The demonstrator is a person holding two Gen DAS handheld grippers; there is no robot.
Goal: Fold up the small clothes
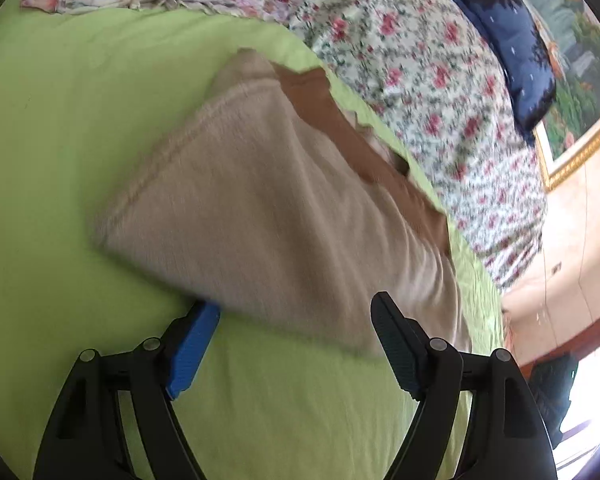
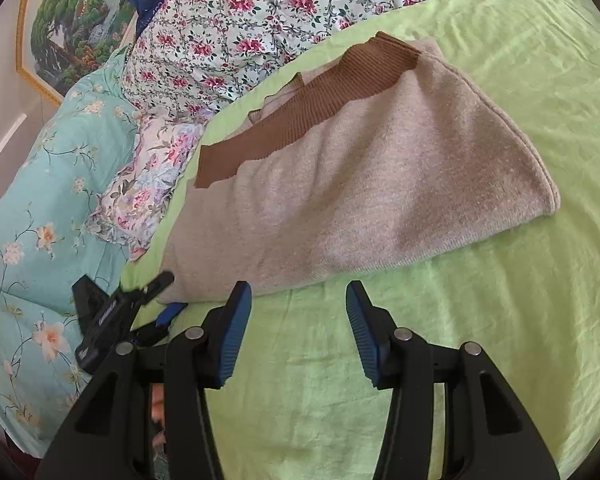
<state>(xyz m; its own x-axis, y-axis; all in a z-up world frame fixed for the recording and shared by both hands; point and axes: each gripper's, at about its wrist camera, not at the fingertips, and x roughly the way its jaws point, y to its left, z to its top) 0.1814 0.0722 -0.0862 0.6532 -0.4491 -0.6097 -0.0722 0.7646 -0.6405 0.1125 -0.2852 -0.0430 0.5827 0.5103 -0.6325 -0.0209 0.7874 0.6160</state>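
Observation:
A beige knit sweater [image 1: 260,200] [image 2: 380,184] with a brown ribbed band [image 1: 324,112] [image 2: 312,112] lies folded on the green bed sheet [image 1: 60,160] [image 2: 500,320]. My left gripper [image 1: 294,304] stands open and wide at the sweater's near corner. Its blue pad [image 1: 192,352] is tucked just under the cloth edge, while the other finger [image 1: 392,340] rests beside the fabric without pressing it. In the right wrist view the left gripper [image 2: 172,294] shows at the sweater's left corner. My right gripper [image 2: 299,286] is open over bare sheet, just short of the sweater's near edge, with nothing between its fingers.
A rose-patterned quilt [image 1: 400,60] [image 2: 240,20] is bunched along the far side of the bed. A teal flowered blanket [image 2: 40,220] lies left of the sweater. A navy pillow [image 1: 500,20] and a gold-framed painting [image 2: 68,28] are behind. Green sheet stretches around the garment.

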